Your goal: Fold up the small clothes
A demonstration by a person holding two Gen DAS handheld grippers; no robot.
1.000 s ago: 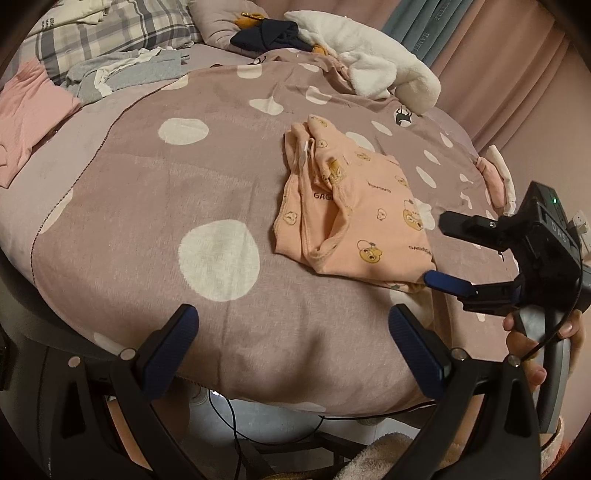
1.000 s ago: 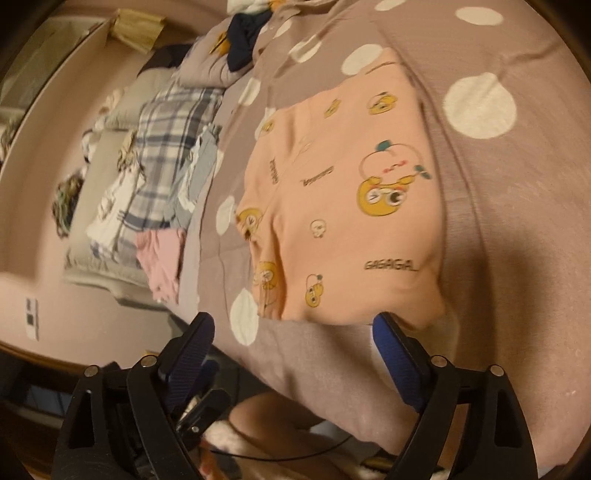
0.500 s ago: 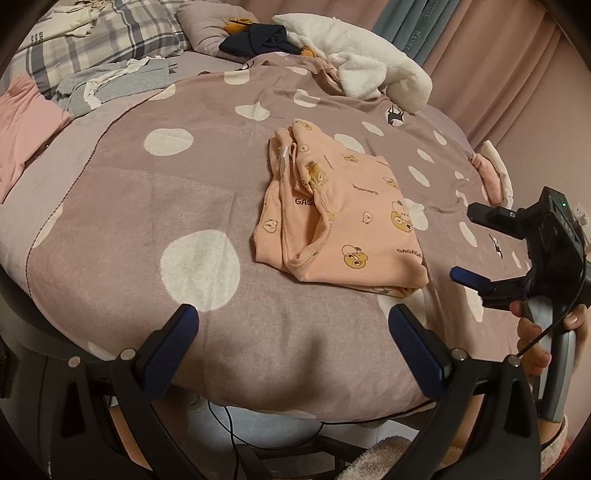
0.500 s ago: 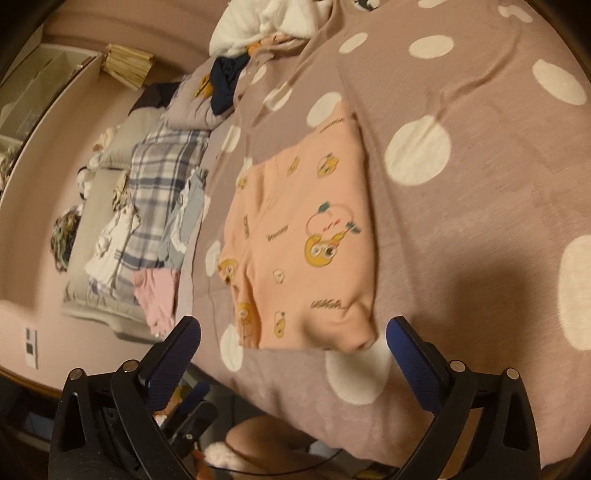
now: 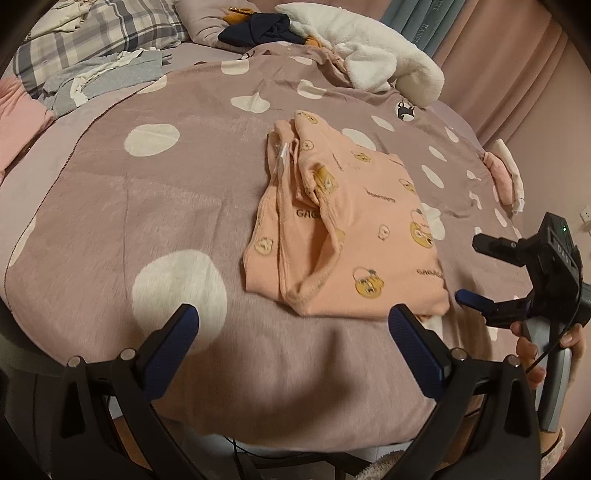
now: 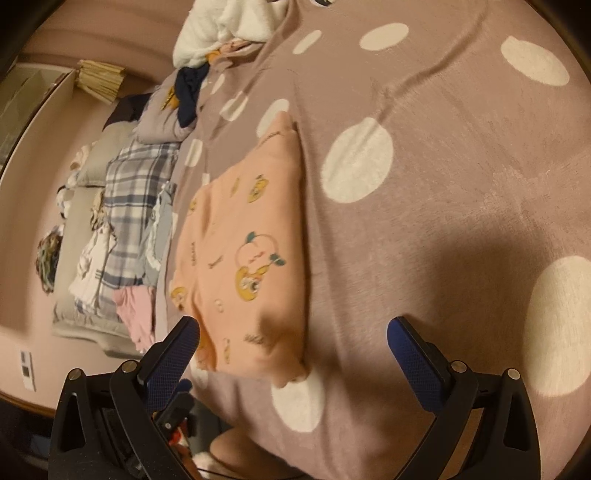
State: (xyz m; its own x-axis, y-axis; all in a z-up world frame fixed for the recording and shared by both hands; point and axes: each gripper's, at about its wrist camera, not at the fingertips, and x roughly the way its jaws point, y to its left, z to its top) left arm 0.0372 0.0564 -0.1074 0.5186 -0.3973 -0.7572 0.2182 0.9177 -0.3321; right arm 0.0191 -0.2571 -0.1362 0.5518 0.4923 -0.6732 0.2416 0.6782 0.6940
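A small peach garment (image 5: pixel 343 236) with yellow cartoon prints lies folded on the mauve polka-dot blanket (image 5: pixel 155 206); it also shows in the right wrist view (image 6: pixel 243 258). My left gripper (image 5: pixel 295 332) is open and empty, just short of the garment's near edge. My right gripper (image 6: pixel 295 343) is open and empty, hovering over the garment's near corner. In the left wrist view the right gripper (image 5: pixel 476 269) is held by a hand, right of the garment.
A white fluffy blanket (image 5: pixel 369 55), a dark garment (image 5: pixel 258 31), a plaid pillow (image 5: pixel 96 33), grey clothes (image 5: pixel 103 74) and a pink garment (image 5: pixel 18 122) lie at the bed's far side. A pink folded item (image 5: pixel 506 177) lies at the right edge. Curtains (image 5: pixel 498 55) hang behind.
The folded garment has stayed put. Both grippers stayed open; the right one first drew back from the garment, then shifted sideways so the garment's corner lies between its fingers.
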